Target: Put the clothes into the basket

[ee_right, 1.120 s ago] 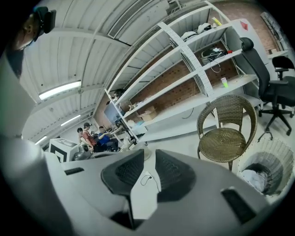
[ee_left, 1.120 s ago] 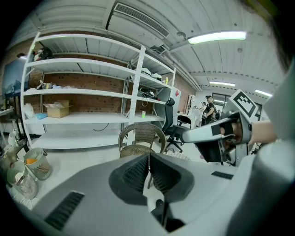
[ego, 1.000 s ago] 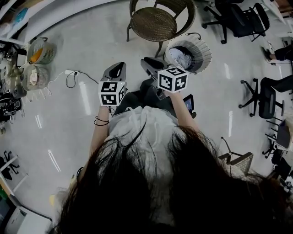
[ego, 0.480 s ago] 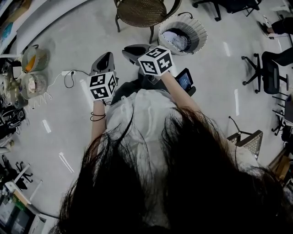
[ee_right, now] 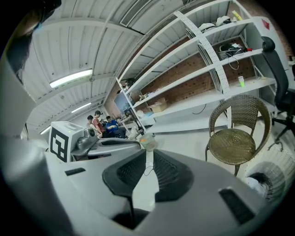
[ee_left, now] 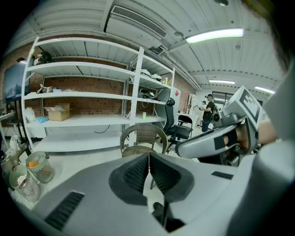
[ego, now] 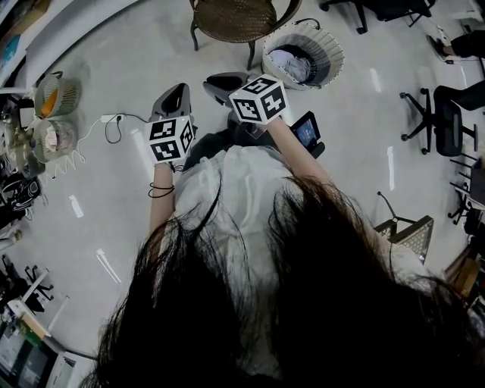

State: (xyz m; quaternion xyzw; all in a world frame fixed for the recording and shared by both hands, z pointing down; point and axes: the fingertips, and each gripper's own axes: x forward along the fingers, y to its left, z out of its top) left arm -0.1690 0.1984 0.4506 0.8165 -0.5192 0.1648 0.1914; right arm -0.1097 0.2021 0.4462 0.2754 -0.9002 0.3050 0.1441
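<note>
Grey plastic jaws of the left gripper point(ee_left: 149, 168) are pressed together, holding nothing. The right gripper point(ee_right: 146, 173) shows only a sliver between its jaws, which are empty too. In the head view the white ribbed basket point(ego: 330, 57), with pale clothes point(ego: 292, 67) inside, stands on the floor point(ego: 364, 151) at two o'clock from the right gripper. The wicker chair point(ego: 231, 19) is at twelve.

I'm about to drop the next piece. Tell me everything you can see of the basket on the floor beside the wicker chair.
The round pale basket with a ribbed, woven-looking wall stands upright on the glossy grey floor, close beside the brown wicker chair; whether the two touch cannot be told. Its mouth is open at the top and the inside looks dark, with pale crumpled clothes already lying in it. In the right gripper view it shows only partly, at the lower right edge.
</note>
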